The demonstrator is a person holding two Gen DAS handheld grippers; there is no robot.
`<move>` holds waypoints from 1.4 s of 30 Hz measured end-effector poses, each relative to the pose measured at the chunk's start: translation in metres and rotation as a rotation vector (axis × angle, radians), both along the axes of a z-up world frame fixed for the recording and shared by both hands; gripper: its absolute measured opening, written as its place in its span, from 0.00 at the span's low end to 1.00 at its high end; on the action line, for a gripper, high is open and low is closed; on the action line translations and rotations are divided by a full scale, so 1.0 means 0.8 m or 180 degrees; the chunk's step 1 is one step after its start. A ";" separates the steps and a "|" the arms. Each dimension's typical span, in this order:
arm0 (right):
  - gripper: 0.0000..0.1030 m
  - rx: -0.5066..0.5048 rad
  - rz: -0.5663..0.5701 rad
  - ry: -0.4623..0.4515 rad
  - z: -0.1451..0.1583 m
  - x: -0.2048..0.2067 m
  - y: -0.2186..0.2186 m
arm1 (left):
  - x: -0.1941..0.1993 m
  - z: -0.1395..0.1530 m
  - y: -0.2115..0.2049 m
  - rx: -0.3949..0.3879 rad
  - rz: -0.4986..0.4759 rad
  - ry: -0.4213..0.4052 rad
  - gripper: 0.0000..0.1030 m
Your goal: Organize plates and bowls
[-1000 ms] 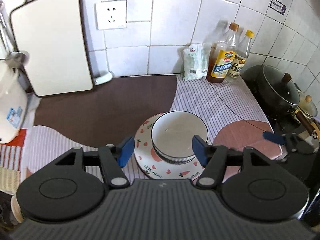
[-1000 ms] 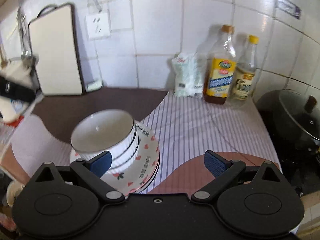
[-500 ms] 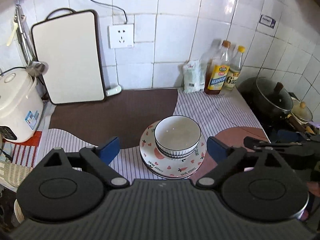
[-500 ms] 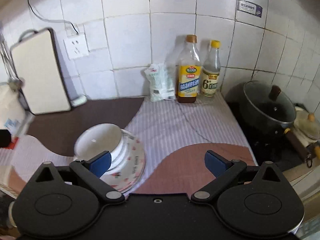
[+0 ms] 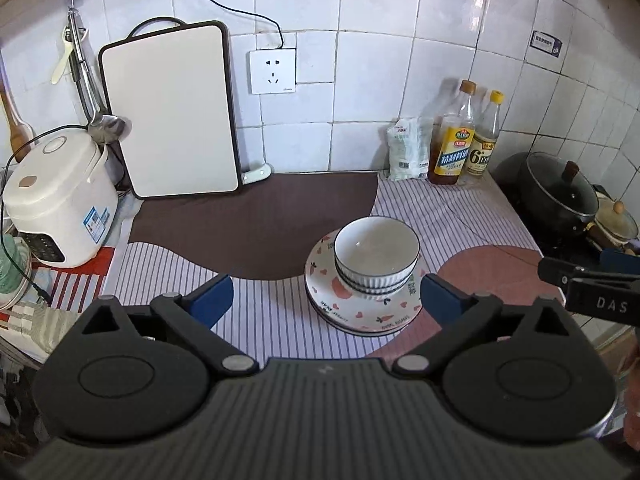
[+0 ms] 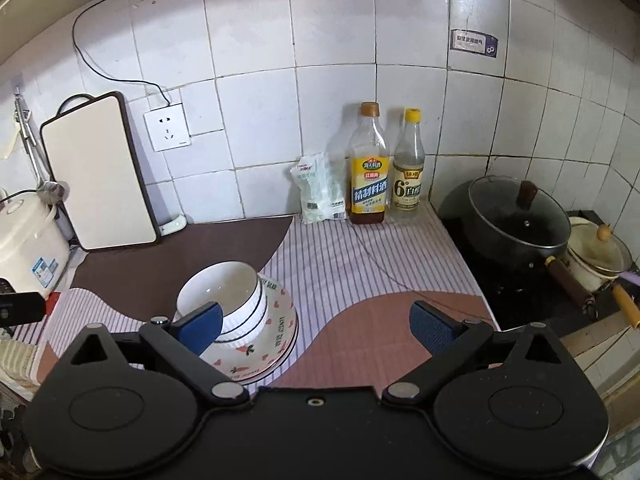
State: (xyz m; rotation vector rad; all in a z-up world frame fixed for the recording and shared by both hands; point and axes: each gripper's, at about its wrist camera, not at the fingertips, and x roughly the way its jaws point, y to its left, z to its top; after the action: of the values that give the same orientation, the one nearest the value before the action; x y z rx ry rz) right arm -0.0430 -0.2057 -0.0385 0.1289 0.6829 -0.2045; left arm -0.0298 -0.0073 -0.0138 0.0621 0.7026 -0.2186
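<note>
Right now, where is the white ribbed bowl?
The white ribbed bowl sits stacked atop the strawberry-print plates on the striped counter mat, centre-right in the left wrist view.

Left gripper (image 5: pixel 326 298) above counter, jaws wide apart, nothing between them. Ahead: white ribbed bowls (image 5: pixel 377 255), nested, inside stack of plates (image 5: pixel 362 312) with heart and carrot pattern. Stack rests on striped mat (image 5: pixel 272 312). Right gripper (image 5: pixel 588 282) enters from right edge, state not clear. Against tiled wall: cutting board (image 5: pixel 176 112) upright, rice cooker (image 5: pixel 56 196) at left, white bag (image 5: pixel 409 154) just beside two bottles (image 5: pixel 466 140). Dark pot with lid (image 5: pixel 560 192) at right.
</note>
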 end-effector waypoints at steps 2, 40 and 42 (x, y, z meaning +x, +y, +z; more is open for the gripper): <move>0.98 -0.0048 0.0013 0.0031 -0.003 -0.005 0.006 | -0.004 -0.004 -0.001 0.0016 -0.0009 0.0004 0.98; 0.98 -0.0489 0.0058 -0.0114 -0.049 -0.065 0.047 | -0.046 -0.064 0.003 -0.0009 -0.0027 -0.0043 0.98; 0.98 -0.0490 0.0055 -0.0109 -0.050 -0.065 0.047 | -0.046 -0.066 0.005 -0.0010 -0.0018 -0.0039 0.98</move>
State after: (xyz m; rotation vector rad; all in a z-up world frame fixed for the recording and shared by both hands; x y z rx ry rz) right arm -0.0951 -0.1678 -0.0785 -0.0208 0.6316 -0.2370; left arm -0.0670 -0.0033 -0.0664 0.0623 0.6899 -0.2247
